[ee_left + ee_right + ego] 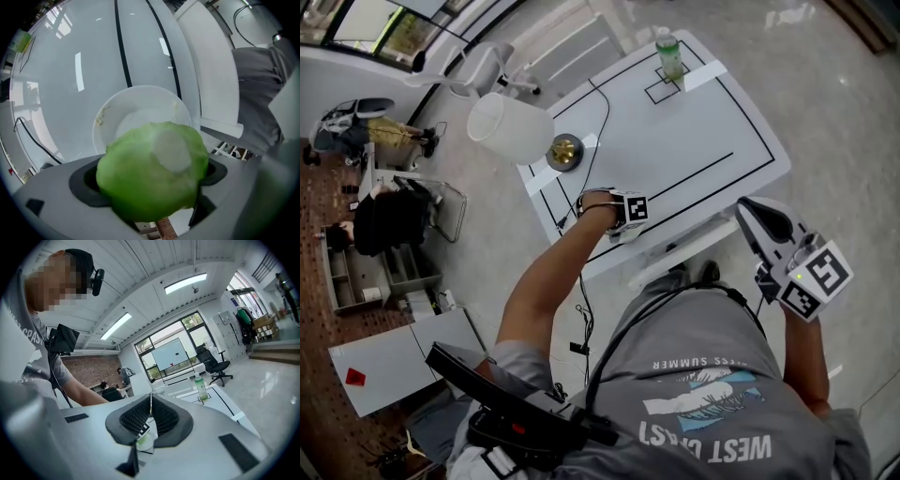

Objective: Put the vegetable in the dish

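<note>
A round green leafy vegetable fills the left gripper view, and my left gripper is shut on it. Just beyond it, a white dish sits on the white table, close to the table's near edge. In the head view the left gripper hangs over that edge; the vegetable and dish are hidden under it. My right gripper is held off the table's right corner, its ribbed pads pressed together with nothing between them.
A green bottle stands at the table's far end in a marked square, also seen as bottle. A white lamp shade and brass base sit at the left edge, with a black cable. Black lines cross the tabletop.
</note>
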Motion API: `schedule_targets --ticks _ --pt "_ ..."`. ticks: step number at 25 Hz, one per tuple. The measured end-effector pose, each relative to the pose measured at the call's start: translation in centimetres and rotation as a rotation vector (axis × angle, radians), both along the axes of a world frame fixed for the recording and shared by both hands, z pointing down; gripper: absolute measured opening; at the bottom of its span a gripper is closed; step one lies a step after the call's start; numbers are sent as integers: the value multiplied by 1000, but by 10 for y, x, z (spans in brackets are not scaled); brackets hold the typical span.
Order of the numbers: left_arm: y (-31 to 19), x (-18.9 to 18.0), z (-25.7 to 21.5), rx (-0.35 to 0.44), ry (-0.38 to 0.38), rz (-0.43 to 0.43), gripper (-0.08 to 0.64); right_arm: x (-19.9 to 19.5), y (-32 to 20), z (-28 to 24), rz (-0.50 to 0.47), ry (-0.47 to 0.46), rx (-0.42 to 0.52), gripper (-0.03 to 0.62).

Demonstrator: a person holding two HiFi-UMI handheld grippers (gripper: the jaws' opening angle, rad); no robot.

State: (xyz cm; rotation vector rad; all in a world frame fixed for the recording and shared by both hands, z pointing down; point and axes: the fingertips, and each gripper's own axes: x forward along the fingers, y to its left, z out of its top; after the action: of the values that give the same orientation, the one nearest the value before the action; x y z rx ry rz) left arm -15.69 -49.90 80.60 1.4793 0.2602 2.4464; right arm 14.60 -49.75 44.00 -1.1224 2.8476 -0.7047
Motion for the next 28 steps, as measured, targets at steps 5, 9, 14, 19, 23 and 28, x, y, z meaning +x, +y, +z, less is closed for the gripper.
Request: schedule_targets --ticks 5,9,14,19,23,28 --pt "1 0 2 14 5 24 525 1 2 1 3 -2 -4 8" --pt "0 3 -4 38 5 97 525 2 3 1 0 -3 -5 8" --pt "-6 -1 -1 106 -45 203 524 0 6 -1 -8 -7 -1 8" --pt "-10 0 6 141 -33 223 525 2 10 2 -9 -8 -2 8" --pt "-8 2 6 182 27 170 525 10 17 1 -4 -6 4 8" --pt "-6 2 -4 239 89 69 525 18 28 -4 -7 2 12 8"
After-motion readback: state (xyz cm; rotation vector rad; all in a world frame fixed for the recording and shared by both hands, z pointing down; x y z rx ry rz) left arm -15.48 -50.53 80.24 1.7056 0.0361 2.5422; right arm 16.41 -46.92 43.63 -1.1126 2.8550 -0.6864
